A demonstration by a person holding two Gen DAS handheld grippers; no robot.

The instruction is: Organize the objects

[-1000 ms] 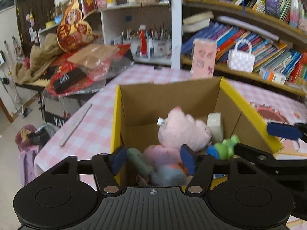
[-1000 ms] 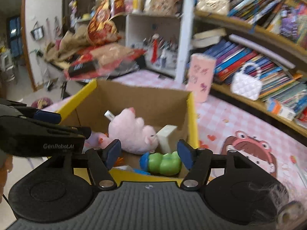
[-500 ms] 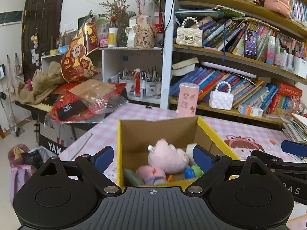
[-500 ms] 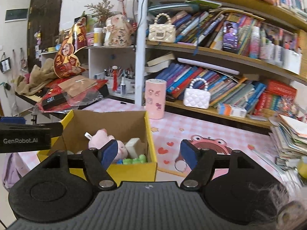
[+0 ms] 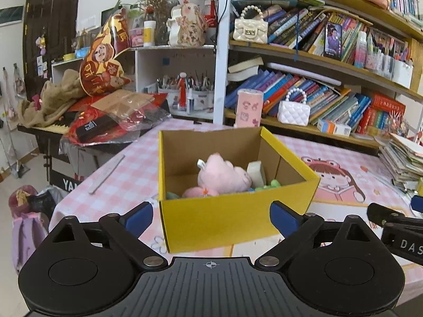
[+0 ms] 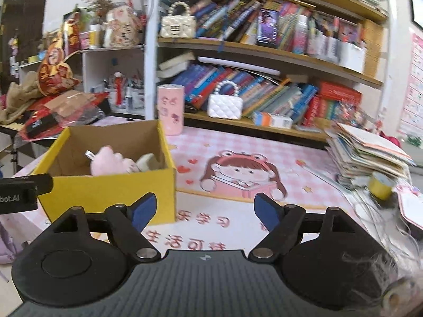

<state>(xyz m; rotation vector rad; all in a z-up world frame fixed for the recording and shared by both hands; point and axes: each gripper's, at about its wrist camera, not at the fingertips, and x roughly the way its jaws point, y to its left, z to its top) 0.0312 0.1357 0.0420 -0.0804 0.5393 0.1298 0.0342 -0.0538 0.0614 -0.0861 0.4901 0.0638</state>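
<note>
1. The left gripper is spread wide and holds nothing; its blue fingertips sit low in front of the yellow box, one to each side of the box's near wall, not touching it.
2. The right gripper is also spread wide and holds nothing; it hangs over the pink mat, to the right of the box.
3. The box stands upright and open on the checked tablecloth; its inside is plain brown card.
4. In the box lie a pink plush, a pale block leaning against the right wall, and a green toy just beside the block; a smaller pink item shows at the near wall, partly hidden.
5. A pink cylinder stands on the table behind the box; a white purse rests on the low shelf to its right.
6. A stack of books sits at the right end of the table, with a yellow roll just in front of it.
7. A ruler lies flat on the cloth left of the box.
</note>
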